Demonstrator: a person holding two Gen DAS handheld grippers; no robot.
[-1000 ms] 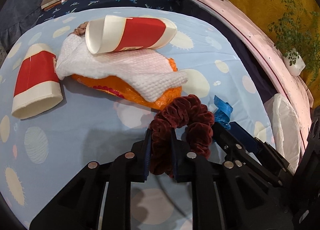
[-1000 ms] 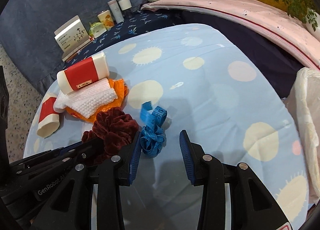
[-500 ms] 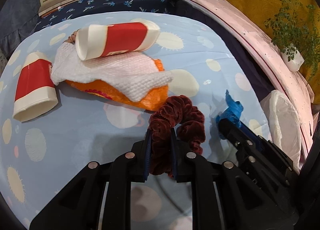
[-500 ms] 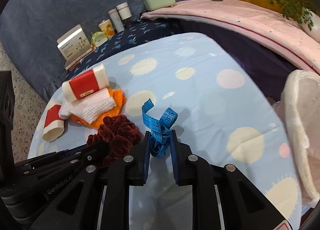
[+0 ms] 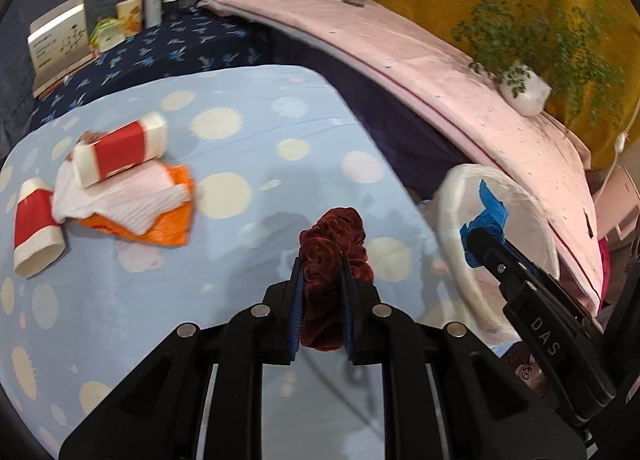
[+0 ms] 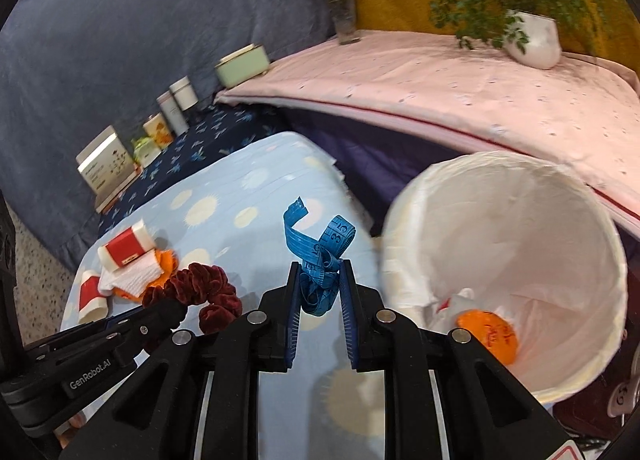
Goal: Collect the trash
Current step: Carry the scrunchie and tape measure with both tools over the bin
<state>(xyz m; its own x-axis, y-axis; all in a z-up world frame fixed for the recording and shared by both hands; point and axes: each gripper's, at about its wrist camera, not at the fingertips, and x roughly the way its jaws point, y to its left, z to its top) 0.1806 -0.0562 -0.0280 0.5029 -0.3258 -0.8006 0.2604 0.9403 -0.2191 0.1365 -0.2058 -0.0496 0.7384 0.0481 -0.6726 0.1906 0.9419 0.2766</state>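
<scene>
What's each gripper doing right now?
Left gripper: closed on the maroon scrunchie.
Right gripper: closed on the blue tape measure.

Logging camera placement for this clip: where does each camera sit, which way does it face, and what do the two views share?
Left wrist: on the left gripper, facing forward over the sun-print sheet; its jaws pinch a maroon scrunchie.
Right wrist: on the right gripper, facing the lined bin; its jaws pinch a blue tape measure.
Shared: each shows the other gripper, both held items, bin, red cups.
</scene>
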